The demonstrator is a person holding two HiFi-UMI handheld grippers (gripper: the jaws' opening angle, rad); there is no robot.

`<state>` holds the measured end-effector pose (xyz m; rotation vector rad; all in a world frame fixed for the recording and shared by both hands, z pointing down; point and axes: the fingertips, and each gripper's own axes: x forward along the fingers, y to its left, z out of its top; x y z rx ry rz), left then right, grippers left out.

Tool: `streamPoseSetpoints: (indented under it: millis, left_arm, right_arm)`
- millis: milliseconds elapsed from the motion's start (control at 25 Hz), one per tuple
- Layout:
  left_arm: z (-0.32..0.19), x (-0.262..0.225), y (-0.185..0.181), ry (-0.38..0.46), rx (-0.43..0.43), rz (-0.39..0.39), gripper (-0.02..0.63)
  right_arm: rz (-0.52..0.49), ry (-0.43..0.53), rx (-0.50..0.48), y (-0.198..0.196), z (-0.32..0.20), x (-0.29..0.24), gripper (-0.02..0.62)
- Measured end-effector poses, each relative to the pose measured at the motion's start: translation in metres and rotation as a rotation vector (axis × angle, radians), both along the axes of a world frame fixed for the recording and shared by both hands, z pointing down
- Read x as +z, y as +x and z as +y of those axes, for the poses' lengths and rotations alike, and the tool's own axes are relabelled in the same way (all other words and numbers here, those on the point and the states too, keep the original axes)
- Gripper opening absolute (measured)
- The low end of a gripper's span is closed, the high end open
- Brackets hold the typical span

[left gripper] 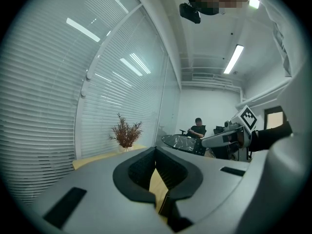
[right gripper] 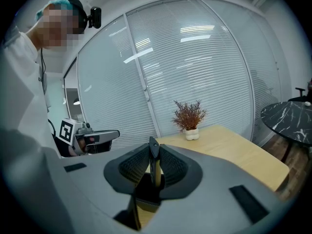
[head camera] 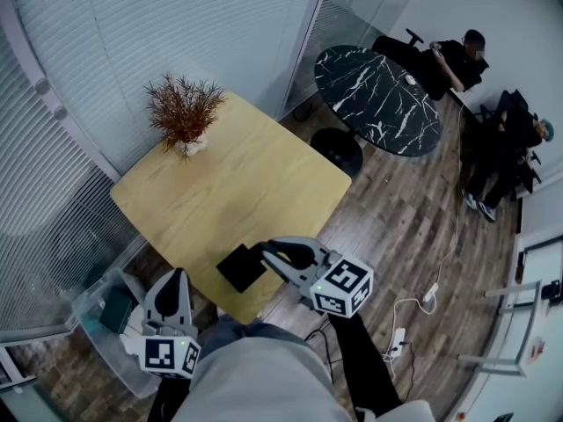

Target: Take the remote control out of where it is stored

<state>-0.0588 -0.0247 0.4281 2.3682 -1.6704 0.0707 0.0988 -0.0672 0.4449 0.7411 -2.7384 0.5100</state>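
Plainly, your right gripper (head camera: pixel 264 257) is clamped on the remote control (head camera: pixel 242 267); its two pads press on the flat black slab from either side, and the right gripper view shows the slab edge-on and upright between them; the remote control is over the near edge of the wooden table (head camera: pixel 264 174), well apart from the bin, though whether it touches the tabletop you cannot tell from here; the print that shows is the black-and-white square pattern on each gripper's cube (head camera: pixel 343 287), shapes rather than letters; your left gripper (head camera: pixel 174 280) has its jaws drawn together at the tips and carries nothing, and through the gap below the tips the left gripper view shows the yellow tabletop; it sits low at your left, beside the table's near corner and above a clear plastic bin (head camera: pixel 86 323) that stands on the wood floor by the glass wall; inside that bin lies a dark green thing (head camera: pixel 115 310), too small to identify; at the table's far corner a white pot (head camera: pixel 189 146) holds a dry reddish plant (head camera: pixel 182 105); beyond stands a round black marble table (head camera: pixel 378 95), with two people seated past it; a white power strip (head camera: pixel 398 337) and its cable lie on the floor at your right.
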Motion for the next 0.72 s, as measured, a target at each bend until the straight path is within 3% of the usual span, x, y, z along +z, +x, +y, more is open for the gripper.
streamPoseSetpoints:
  millis: [720]
  left_arm:
    - [0.002, -0.004, 0.000, 0.010, 0.013, -0.002, 0.008]
  right_arm:
    - [-0.089, -0.004, 0.052, 0.012, 0.000, -0.014, 0.067]
